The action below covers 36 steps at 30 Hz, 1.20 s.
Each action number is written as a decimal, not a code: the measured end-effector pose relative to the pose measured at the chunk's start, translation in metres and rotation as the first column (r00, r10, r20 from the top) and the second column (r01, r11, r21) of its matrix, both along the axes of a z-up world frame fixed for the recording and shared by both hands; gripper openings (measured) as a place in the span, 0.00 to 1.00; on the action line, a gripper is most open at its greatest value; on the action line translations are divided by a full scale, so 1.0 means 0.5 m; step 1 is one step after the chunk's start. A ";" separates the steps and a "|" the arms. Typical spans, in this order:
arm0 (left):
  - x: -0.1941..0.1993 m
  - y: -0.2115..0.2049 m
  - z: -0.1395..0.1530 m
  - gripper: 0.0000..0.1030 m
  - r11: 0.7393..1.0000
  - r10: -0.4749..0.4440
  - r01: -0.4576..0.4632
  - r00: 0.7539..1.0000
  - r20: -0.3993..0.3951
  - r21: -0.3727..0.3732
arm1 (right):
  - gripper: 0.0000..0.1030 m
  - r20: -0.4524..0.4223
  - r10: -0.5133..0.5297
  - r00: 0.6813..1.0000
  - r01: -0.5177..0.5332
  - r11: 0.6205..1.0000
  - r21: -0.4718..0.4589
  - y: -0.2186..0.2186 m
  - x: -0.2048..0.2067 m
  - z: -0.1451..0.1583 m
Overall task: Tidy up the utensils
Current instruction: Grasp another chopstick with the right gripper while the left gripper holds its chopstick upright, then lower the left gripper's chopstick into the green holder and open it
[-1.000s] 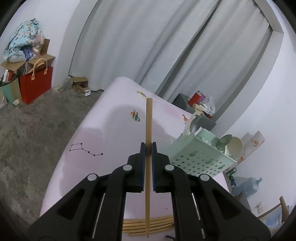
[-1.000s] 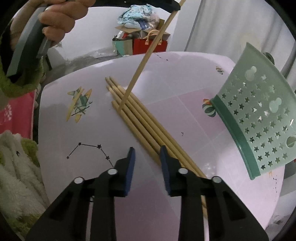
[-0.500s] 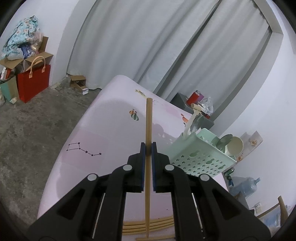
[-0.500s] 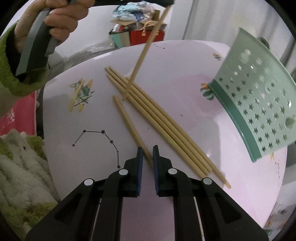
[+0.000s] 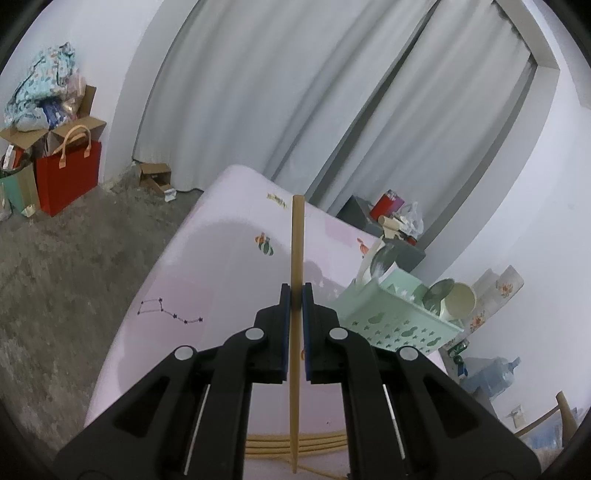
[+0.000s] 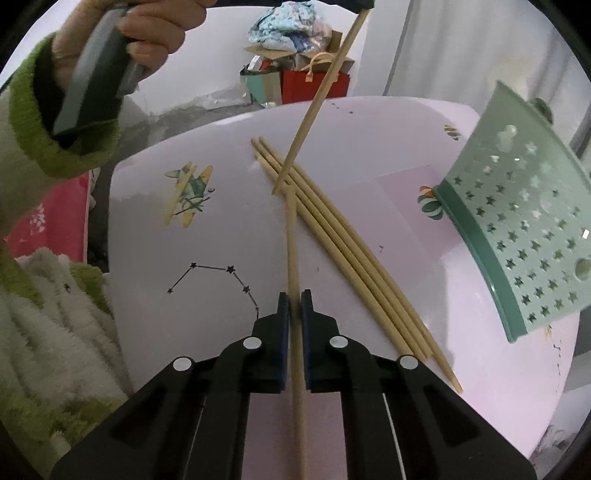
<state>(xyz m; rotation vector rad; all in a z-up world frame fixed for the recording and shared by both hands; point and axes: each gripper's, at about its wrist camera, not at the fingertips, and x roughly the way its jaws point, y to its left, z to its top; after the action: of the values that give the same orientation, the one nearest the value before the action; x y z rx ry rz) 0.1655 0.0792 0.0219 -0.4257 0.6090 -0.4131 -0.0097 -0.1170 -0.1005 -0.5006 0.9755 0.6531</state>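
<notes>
My left gripper is shut on one wooden chopstick, held in the air over the pink table and pointing away. The same chopstick slants down from the top of the right wrist view. My right gripper points steeply down at the table, its jaws closing on another chopstick, with the pads touching its sides. Three more chopsticks lie side by side on the table just right of it. A mint-green basket with star holes stands at the table's right.
A hand in a green fuzzy sleeve grips the left gripper's handle at upper left. The basket holds a cup and spoons. A red bag and boxes sit on the floor beyond the table. Grey curtains hang behind.
My right gripper moved left from over the bunch, closed on one chopstick and swung it apart from the others. The left gripper kept still with its chopstick.
</notes>
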 end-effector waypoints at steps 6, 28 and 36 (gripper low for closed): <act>-0.015 -0.004 0.042 0.04 1.000 -0.002 0.002 0.998 0.057 0.005 | 0.06 0.052 -0.049 0.997 0.046 0.997 0.061 -0.036 -0.038 0.044; 0.064 -0.218 0.276 0.04 0.999 -0.033 0.046 0.895 0.444 -0.017 | 0.06 0.109 -0.557 0.823 0.369 0.671 0.643 -0.290 -0.024 0.256; 0.103 -0.332 0.221 0.04 0.997 -0.071 0.044 0.878 0.474 0.067 | 0.06 0.071 -0.608 0.791 0.395 0.595 0.700 -0.341 -0.015 0.260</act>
<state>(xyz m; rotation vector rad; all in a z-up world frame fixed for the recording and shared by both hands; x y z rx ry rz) 0.2172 -0.0867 0.1326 -0.2384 0.1503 -0.5355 -0.0171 -0.2877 0.0294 0.3206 0.4847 0.3302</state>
